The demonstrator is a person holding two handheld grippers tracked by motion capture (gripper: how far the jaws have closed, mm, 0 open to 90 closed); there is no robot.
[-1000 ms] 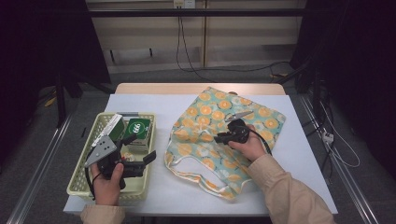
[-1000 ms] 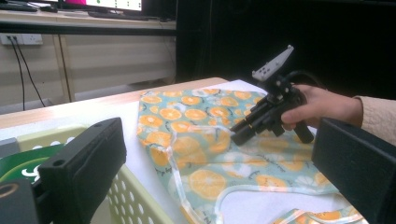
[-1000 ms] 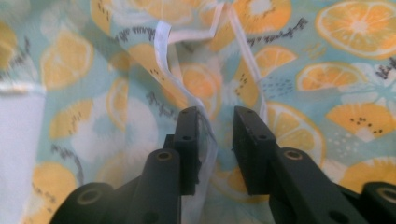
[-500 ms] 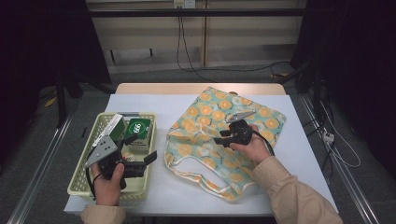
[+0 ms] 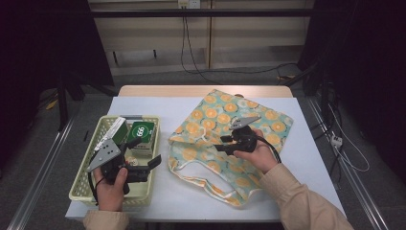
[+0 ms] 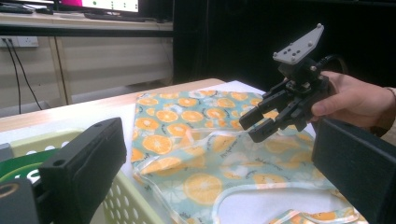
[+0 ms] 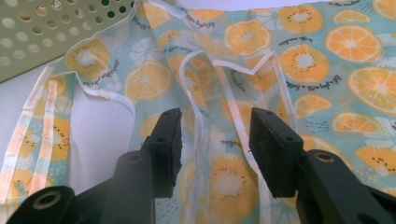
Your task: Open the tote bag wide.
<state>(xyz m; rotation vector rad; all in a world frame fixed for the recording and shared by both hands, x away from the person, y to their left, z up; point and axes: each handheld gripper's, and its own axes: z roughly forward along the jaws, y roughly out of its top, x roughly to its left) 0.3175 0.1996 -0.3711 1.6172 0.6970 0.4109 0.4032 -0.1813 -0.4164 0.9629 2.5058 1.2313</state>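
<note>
A pale blue cloth tote bag printed with orange slices (image 5: 225,139) lies flat on the white table (image 5: 311,163), right of centre, its mouth and white-edged handles (image 5: 201,184) turned toward the near left. The right gripper (image 5: 221,146) hangs just above the bag's middle with its jaws apart and pointing left toward the bag's mouth; in the right gripper view the two black jaws stand open with a white handle strap (image 7: 198,112) and the hemmed opening of the bag lying between and beyond them, nothing clamped. Compared with a second ago this gripper sits slightly farther left and lower over the cloth, while the bag itself lies as before. The left gripper (image 5: 155,162) is held over the near right edge of the pale green perforated plastic basket (image 5: 84,189) at the left of the table, jaws spread and aimed right toward the bag, holding nothing; its place is nearly unchanged from the earlier frames. The left gripper view looks across the basket rim (image 6: 116,196) to the bag (image 6: 187,154) and the right gripper (image 6: 264,123), whose open jaws hover close over the fabric, held by a hand (image 6: 355,100). Inside the basket, at its far end, lie a green box with white markings (image 5: 142,135) and a white-and-green packet (image 5: 112,132) just left of it, both unmoved
</note>
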